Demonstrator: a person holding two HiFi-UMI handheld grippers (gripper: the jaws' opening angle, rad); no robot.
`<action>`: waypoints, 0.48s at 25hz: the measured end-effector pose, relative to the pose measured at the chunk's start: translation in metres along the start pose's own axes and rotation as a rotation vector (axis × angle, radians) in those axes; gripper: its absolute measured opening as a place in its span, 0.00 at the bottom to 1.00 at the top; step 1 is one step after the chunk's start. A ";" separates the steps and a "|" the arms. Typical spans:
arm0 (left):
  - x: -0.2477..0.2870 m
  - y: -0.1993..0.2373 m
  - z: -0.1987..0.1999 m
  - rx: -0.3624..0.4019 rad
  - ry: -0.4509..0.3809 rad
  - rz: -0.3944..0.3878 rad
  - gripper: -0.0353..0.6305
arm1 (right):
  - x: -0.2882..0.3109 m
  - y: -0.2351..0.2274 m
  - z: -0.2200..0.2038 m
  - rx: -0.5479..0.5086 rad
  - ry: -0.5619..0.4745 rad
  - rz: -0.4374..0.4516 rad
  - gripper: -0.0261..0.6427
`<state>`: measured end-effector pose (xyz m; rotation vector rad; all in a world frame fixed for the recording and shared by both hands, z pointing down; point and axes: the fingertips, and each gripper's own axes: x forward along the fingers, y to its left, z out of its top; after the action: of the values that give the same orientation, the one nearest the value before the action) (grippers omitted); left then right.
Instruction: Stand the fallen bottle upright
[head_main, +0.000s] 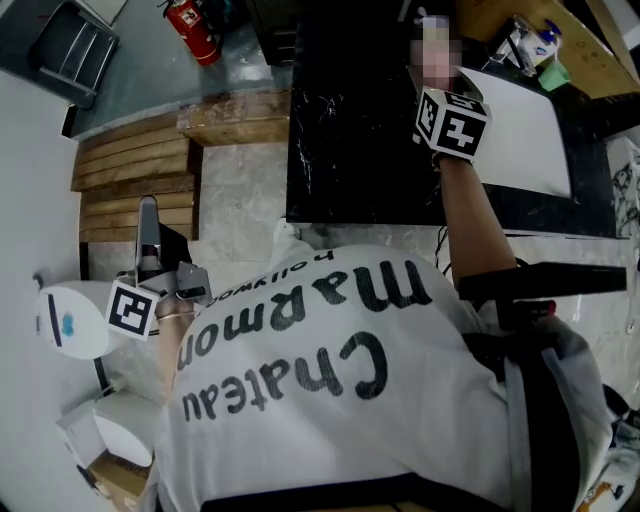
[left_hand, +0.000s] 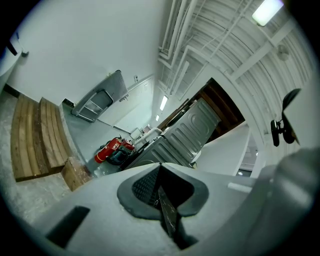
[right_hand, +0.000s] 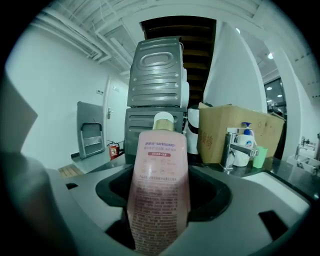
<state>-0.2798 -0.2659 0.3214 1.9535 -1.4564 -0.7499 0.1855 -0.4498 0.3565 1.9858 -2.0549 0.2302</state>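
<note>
In the right gripper view a pink bottle (right_hand: 159, 180) with a cream cap and printed label stands upright. My right gripper (right_hand: 160, 210) is shut on its lower body. From the head view that gripper (head_main: 438, 82) is held out over the black marble counter (head_main: 350, 150), and a mosaic patch covers most of the bottle there. My left gripper (head_main: 148, 215) hangs low at my left side, off the counter. Its jaws (left_hand: 162, 195) are pressed together with nothing between them.
A white board (head_main: 520, 130) lies on the counter's right. Behind the bottle are a tap (right_hand: 230, 150), a blue-pump dispenser (right_hand: 243, 145), a green cup (right_hand: 259, 156) and a cardboard box (right_hand: 225, 132). On the floor are wooden pallets (head_main: 135, 185) and a red fire extinguisher (head_main: 192, 28).
</note>
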 end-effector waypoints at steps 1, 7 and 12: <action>0.000 -0.001 0.000 0.000 0.000 -0.001 0.07 | -0.002 -0.002 0.001 -0.003 -0.007 -0.032 0.50; -0.001 0.007 0.012 0.004 -0.024 0.020 0.07 | -0.009 -0.002 0.000 0.006 -0.003 -0.147 0.50; 0.009 0.012 0.021 0.014 -0.024 0.010 0.07 | -0.015 0.013 0.001 -0.068 -0.024 -0.172 0.50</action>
<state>-0.3003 -0.2803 0.3151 1.9527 -1.4883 -0.7635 0.1733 -0.4348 0.3521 2.1175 -1.8658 0.1008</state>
